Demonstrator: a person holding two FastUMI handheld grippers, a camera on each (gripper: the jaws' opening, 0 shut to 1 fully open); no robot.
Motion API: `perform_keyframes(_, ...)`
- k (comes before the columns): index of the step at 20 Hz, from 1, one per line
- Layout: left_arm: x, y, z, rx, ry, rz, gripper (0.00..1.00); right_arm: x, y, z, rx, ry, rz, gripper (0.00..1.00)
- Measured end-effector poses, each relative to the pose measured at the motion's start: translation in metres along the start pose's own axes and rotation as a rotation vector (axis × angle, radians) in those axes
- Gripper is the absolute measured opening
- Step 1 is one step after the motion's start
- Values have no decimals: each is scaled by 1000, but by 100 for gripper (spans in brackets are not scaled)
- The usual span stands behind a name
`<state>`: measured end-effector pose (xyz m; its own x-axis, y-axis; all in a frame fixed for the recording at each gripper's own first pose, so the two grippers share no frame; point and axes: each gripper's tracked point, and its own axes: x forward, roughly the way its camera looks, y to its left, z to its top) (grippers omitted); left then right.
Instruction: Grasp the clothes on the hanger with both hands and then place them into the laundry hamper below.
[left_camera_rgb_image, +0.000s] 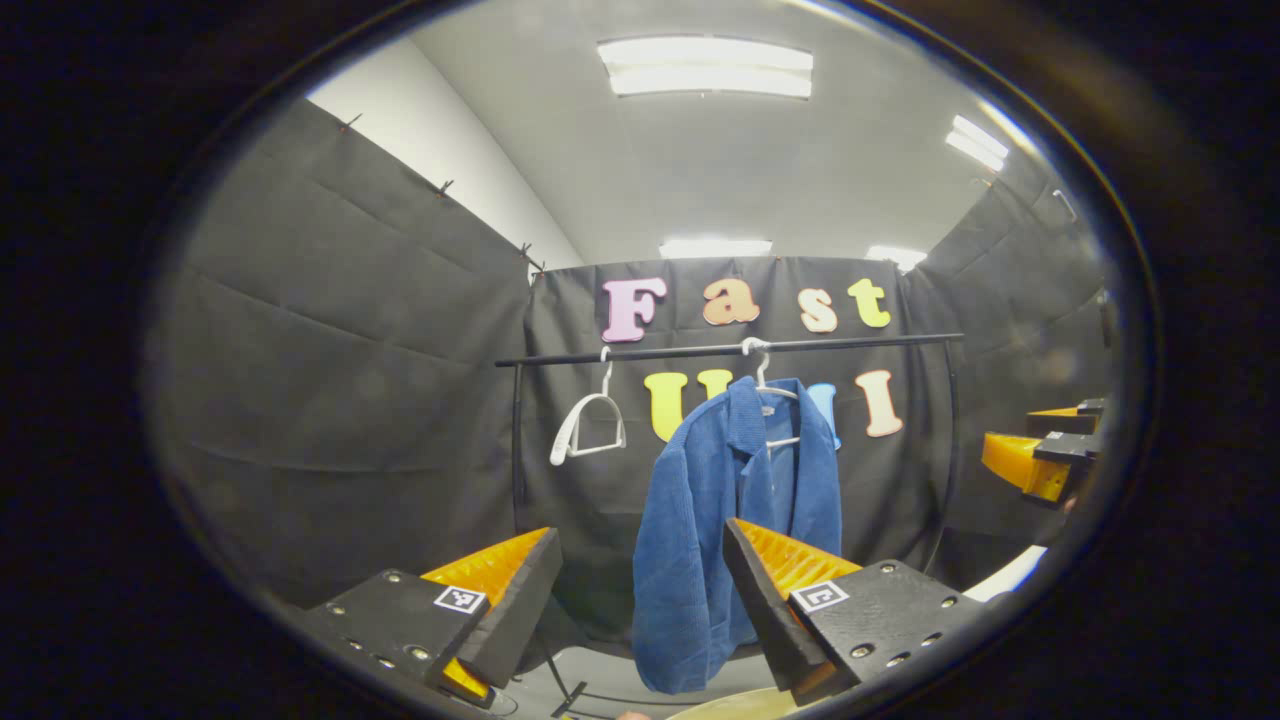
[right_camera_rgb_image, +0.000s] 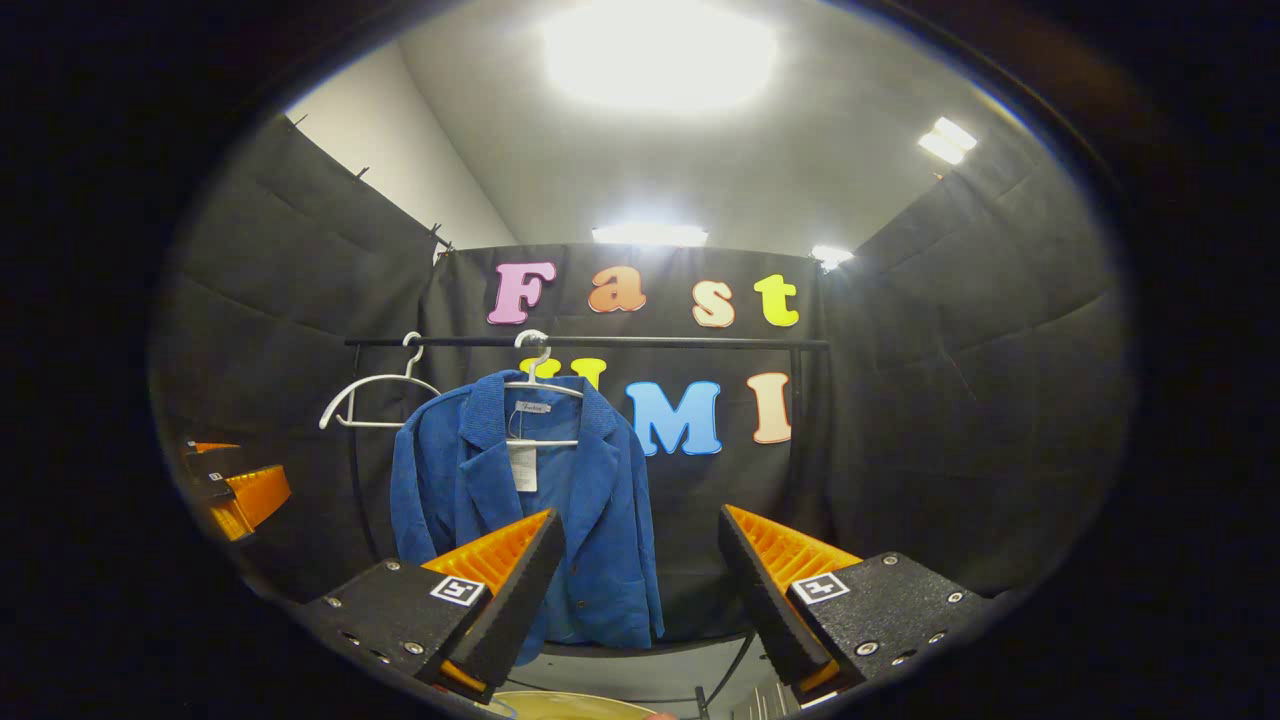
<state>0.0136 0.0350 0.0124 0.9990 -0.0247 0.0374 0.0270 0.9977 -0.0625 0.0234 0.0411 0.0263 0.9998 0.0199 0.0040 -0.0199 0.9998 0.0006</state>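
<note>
A blue jacket hangs on a white hanger from a black rail; in the right gripper view the jacket faces me with its front open. My left gripper is open, some way short of the jacket, fingers framing its lower half. My right gripper is open too, with the jacket behind its left finger. Each gripper appears at the edge of the other's view: the right one and the left one. A pale rim of the hamper peeks in at the bottom.
An empty white hanger hangs on the rail left of the jacket. The rail's black uprights stand at both ends. Black cloth walls close in on three sides.
</note>
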Motion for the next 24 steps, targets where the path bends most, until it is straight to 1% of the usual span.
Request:
perform_keyframes(4, 21, -13, 13, 31, -26, 0, 94, 35, 2, 9, 22, -12, 35, 95)
perform_keyframes(6, 34, -29, 16, 48, -33, -12, 94, 56, 1, 9, 41, -5, 52, 95)
perform_keyframes(9, 65, -56, 15, 61, -18, -19, 93, 91, -4, 7, 59, 15, 82, 95)
perform_keyframes(10, 76, -68, 15, 58, -12, -27, 94, 102, -7, 6, 52, 17, 92, 95)
perform_keyframes(11, 86, -80, 12, 51, -6, -37, 93, 114, -12, 5, 47, 18, 95, 95)
perform_keyframes(12, 96, -88, 10, 44, -1, -39, 94, 125, -15, 3, 47, 21, 101, 95)
perform_keyframes(13, 107, -97, 7, 35, 5, -39, 94, 136, -17, 2, 55, 25, 109, 95)
perform_keyframes(15, 128, -111, 6, 27, 10, -37, 94, 160, -22, -2, 78, 31, 122, 95)
perform_keyframes(19, 168, -133, 3, 55, 6, -19, 94, 206, -27, -8, 107, 40, 148, 95)
perform_keyframes(24, 219, -156, -13, 41, 34, 1, 93, 257, -10, -20, 141, 45, 206, 95)
